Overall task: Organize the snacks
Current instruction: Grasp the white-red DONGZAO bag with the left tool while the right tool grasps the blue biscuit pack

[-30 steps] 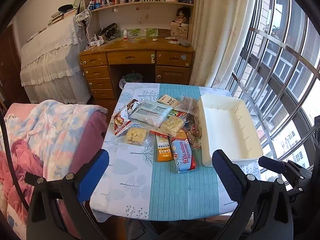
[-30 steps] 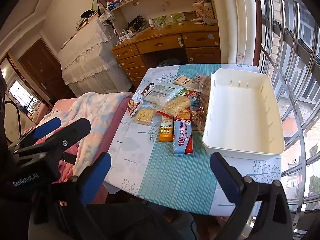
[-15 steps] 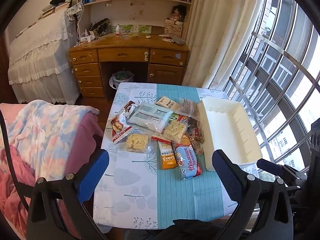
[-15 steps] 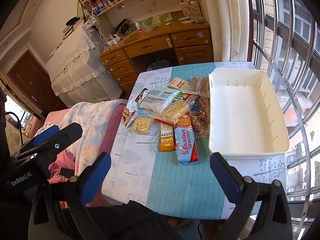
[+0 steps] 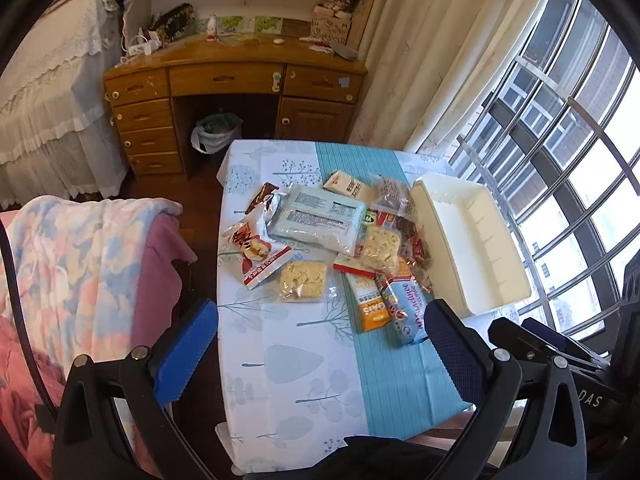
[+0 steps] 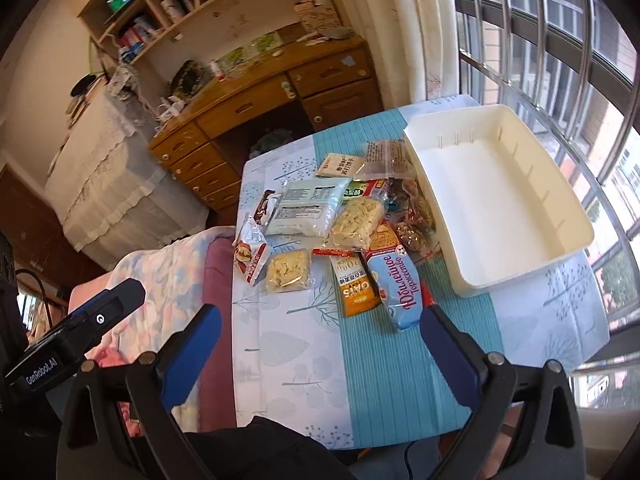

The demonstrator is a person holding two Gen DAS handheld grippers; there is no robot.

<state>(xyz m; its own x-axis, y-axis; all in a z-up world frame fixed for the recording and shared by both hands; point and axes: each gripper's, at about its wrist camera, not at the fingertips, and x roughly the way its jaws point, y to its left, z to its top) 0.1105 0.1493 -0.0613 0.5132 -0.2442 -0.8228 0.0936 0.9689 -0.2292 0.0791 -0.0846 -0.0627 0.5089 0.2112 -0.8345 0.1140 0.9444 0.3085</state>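
Both claws hang above the near end of the table point(image 5: 304, 384), holding nothing. Left claw point(image 5: 320, 344) has its blue pads spread wide; ahead of its left pad lie a red-and-white packet point(image 5: 256, 252) and a clear-wrapped biscuit square point(image 5: 302, 280), with a pale blue bag point(image 5: 320, 220) farther on. Right claw point(image 6: 320, 344) is spread just as wide; ahead between its pads sits an orange oats pack point(image 6: 356, 284), touching a blue cookie pack point(image 6: 400, 292) by the right pad. Beyond and to the right of that pad stands the white bin point(image 6: 520, 268), with nothing visible in it, the snack pile against its left wall.
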